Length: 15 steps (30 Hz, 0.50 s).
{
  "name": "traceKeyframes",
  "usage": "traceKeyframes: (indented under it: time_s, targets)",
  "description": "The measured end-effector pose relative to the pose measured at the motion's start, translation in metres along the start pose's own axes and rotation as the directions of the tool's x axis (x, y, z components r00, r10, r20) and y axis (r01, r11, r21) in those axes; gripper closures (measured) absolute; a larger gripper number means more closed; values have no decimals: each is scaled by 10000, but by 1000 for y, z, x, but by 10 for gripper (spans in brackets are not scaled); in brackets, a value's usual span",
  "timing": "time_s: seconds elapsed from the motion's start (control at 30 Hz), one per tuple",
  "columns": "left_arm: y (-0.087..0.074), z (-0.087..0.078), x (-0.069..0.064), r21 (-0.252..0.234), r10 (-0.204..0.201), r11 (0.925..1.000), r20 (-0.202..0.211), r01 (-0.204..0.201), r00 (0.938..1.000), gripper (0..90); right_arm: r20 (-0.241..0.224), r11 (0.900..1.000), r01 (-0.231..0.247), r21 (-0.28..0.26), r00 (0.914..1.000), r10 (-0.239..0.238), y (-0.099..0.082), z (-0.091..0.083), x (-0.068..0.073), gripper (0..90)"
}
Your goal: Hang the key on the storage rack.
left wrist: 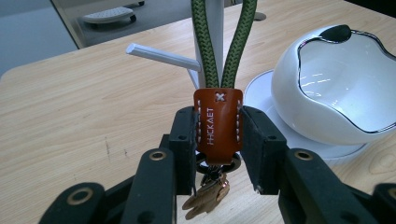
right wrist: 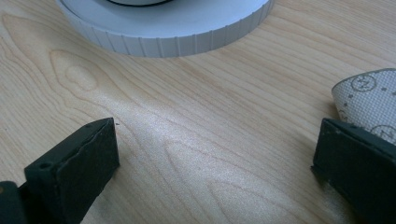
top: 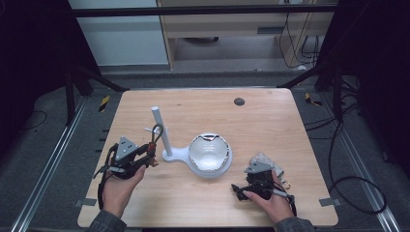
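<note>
Left gripper [left wrist: 218,140] pinches my key strap's leather tab [left wrist: 218,122], keeping the loop [left wrist: 224,42] upright near the stand [top: 159,128]. Right gripper [right wrist: 212,163] rests spread, idle.

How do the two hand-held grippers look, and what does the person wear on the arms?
Each hand-held gripper, left and right, is black with a grey three-cornered plate on top. The jaws are blocky and matte black, and their links have round metal-ringed holes. A black cable trails from each. The sleeves are grey-green.

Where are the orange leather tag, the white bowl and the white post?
orange leather tag [left wrist: 218,122]: left gripper view, its stitched face.
white bowl [top: 209,153]: high view, inner wall.
white post [top: 159,126]: high view, mid-shaft.
</note>
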State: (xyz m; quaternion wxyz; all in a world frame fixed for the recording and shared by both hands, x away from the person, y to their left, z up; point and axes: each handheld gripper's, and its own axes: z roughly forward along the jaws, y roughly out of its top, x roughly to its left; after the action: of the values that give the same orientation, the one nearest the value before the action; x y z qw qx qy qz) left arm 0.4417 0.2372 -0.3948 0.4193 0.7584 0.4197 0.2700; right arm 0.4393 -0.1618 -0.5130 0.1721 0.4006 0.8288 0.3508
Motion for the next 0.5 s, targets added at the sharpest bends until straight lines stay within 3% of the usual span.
traceKeyframes:
  time_s: [0.5]
  targets:
    - [0, 5, 0, 39, -116, 9999, 61, 116, 9999, 659, 3, 10000, 2, 2, 10000, -2, 0, 0, 0, 2]
